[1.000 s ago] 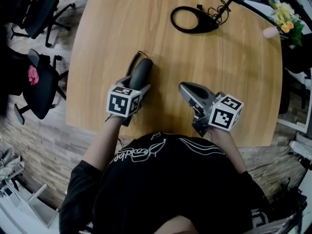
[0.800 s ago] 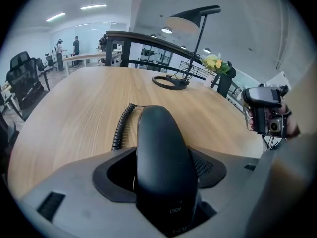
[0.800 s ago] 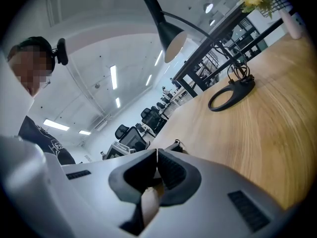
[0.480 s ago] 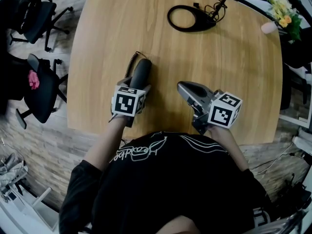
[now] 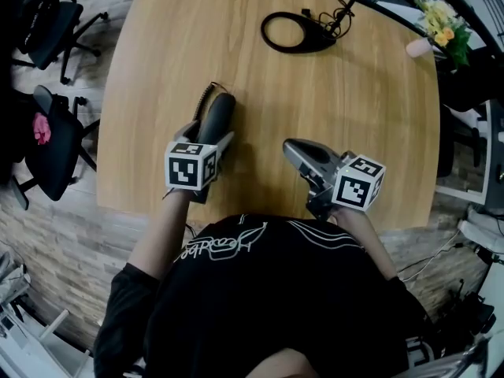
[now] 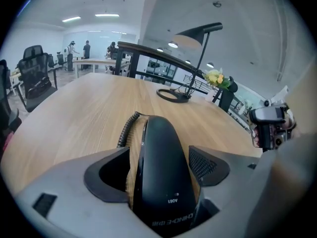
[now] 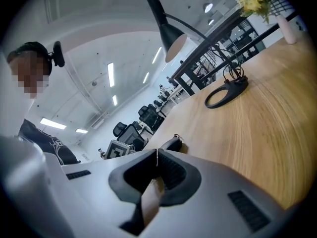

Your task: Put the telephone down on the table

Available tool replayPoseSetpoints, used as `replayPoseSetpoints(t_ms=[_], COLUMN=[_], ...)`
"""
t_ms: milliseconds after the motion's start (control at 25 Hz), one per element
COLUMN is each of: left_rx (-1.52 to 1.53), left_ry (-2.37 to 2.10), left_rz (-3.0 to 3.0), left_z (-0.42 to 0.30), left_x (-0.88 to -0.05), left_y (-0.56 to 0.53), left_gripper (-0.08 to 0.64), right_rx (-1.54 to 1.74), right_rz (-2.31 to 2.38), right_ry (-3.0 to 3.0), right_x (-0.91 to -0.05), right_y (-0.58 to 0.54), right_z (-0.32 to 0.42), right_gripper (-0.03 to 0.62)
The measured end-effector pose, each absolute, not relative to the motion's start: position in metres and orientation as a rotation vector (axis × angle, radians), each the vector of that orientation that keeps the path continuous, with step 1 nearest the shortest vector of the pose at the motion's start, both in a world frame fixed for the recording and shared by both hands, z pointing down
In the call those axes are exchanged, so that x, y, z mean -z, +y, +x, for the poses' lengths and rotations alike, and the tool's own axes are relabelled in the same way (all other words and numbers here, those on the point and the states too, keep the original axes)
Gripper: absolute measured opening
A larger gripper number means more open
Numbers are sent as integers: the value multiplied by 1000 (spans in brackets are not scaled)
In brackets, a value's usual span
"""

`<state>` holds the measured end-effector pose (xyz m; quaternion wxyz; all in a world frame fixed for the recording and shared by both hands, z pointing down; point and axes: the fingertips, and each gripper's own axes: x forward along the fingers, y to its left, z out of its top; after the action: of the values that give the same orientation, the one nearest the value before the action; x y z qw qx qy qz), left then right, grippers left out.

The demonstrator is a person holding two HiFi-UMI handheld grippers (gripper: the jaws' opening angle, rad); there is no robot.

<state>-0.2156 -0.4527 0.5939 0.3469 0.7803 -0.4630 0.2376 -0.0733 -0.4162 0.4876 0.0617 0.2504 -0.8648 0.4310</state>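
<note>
The black telephone handset (image 5: 219, 110) lies flat on the wooden table (image 5: 354, 109), with its coiled cord (image 5: 206, 94) trailing off its far end. My left gripper (image 5: 211, 135) straddles the near half of the handset (image 6: 161, 172). Its jaws are opening, and bare wood shows between the left pad (image 6: 111, 170) and the handset. My right gripper (image 5: 291, 145) hovers at the table's near right, tilted, shut with nothing in it. In the right gripper view its tips (image 7: 157, 151) touch each other.
A black ring-shaped lamp base (image 5: 295, 34) with cables sits at the table's far side, and flowers (image 5: 441, 22) stand at the far right corner. Office chairs (image 5: 47, 22) stand off the left edge. The person's body is against the near edge.
The picture has shifted a little to the left. The handset stays in the same place on the table and both grippers keep their places beside it.
</note>
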Motion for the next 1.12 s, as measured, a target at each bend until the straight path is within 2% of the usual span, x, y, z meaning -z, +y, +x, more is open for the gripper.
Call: replayPoseSetpoints(t_ms=[400,560,720,760,840,1040,1120], left_rx=[-337,-366,-269,-227,-114,163,162], left_ry=[-1281,-1245,-1196,-1174,-1106,-831,-797], left_rz=[1988,2083,2189,2214,2256,2273,2294], left_z=[-233,-207,-166,-156,-132,-65,-47], left_x=[-524,-492,-455,-444,-421,-377,-370], left_y=[-411,-375,-324,-310,-283,-206,-179], left_gripper=[347,347,343,332,237,162,88], right_rx=[-1214,-1156,-1118,-1117,-1109,-1040,-1013], right_rz=[703,676,666,660,648,595,567], right_ry=[-2678,-2714,-2741,-2757,-2791,-2871,-2909], right_x=[-457,-439,-426,-422,-412,-384,-371], right_y=[-381,-353,-310,-299,-276,-214,-191], right_z=[-67,-54,-31,-27,-18,4,11], right_gripper=[40,40,40,40,40,40,40])
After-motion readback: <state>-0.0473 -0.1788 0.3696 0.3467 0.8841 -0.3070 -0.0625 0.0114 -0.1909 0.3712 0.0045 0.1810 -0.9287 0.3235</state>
